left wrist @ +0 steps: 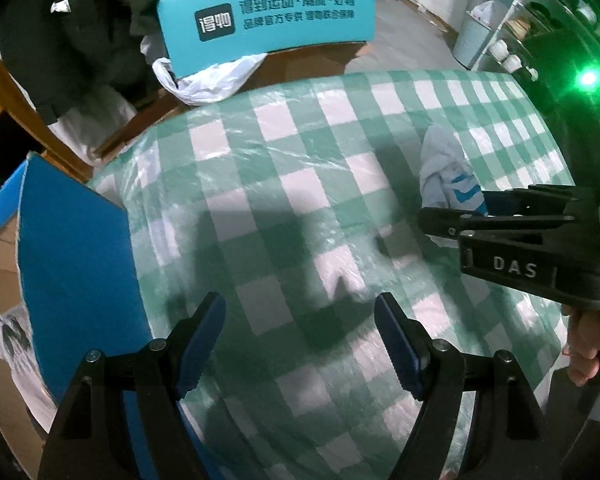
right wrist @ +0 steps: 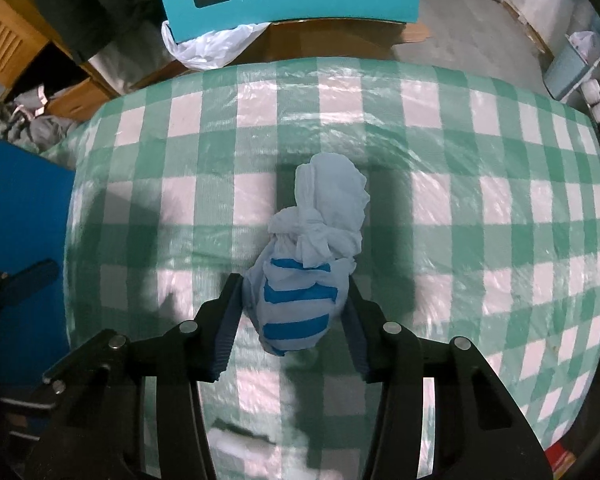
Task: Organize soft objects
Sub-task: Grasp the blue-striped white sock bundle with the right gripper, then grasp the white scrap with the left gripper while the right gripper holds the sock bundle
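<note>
A pale blue sock bundle (right wrist: 324, 208), knotted in the middle and with blue stripes at its near end, lies on the green-and-white checked cloth (right wrist: 480, 152). My right gripper (right wrist: 294, 286) points down over it, and its two pads lie against the sides of the striped end. In the left wrist view the same sock bundle (left wrist: 440, 160) shows at the right with the right gripper (left wrist: 452, 206) closed around its near end. My left gripper (left wrist: 299, 300) hangs open over bare cloth, with nothing between its fingers.
A blue box flap (left wrist: 72, 248) stands at the cloth's left edge. Beyond the far edge stand a teal printed box (left wrist: 268, 12) and a white plastic bag (left wrist: 208, 80). A hand (left wrist: 588, 344) holds the right gripper's handle. Dark clothing and wooden furniture are at the far left.
</note>
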A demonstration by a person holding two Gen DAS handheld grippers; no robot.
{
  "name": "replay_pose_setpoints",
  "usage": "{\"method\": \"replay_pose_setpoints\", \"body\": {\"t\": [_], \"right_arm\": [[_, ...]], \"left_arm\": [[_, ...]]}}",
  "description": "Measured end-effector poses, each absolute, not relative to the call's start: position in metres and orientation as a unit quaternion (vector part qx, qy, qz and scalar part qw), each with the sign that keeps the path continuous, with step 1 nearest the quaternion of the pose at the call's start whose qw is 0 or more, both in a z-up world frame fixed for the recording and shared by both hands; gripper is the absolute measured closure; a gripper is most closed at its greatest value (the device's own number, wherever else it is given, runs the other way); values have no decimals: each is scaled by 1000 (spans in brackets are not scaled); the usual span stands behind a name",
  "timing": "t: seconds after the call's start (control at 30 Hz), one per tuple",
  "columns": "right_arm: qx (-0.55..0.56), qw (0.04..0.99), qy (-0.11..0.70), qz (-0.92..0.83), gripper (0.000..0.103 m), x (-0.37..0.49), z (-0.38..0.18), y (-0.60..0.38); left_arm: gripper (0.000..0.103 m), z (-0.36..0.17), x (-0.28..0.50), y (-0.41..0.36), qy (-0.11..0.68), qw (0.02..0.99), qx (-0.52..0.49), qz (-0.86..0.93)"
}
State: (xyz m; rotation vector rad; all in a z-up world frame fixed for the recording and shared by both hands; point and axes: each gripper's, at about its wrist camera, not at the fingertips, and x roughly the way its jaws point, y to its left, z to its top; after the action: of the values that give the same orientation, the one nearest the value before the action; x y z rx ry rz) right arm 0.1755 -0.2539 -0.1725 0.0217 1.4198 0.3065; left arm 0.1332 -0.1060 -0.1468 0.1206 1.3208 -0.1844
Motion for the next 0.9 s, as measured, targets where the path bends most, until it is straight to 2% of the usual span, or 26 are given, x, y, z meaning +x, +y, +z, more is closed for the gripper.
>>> {"method": "replay_pose_setpoints", "body": {"t": [0.9], "right_arm": [[40, 750, 647, 132, 56, 90, -158, -322]], "left_arm": [[25, -174, 57, -184, 616, 749, 155, -186]]}}
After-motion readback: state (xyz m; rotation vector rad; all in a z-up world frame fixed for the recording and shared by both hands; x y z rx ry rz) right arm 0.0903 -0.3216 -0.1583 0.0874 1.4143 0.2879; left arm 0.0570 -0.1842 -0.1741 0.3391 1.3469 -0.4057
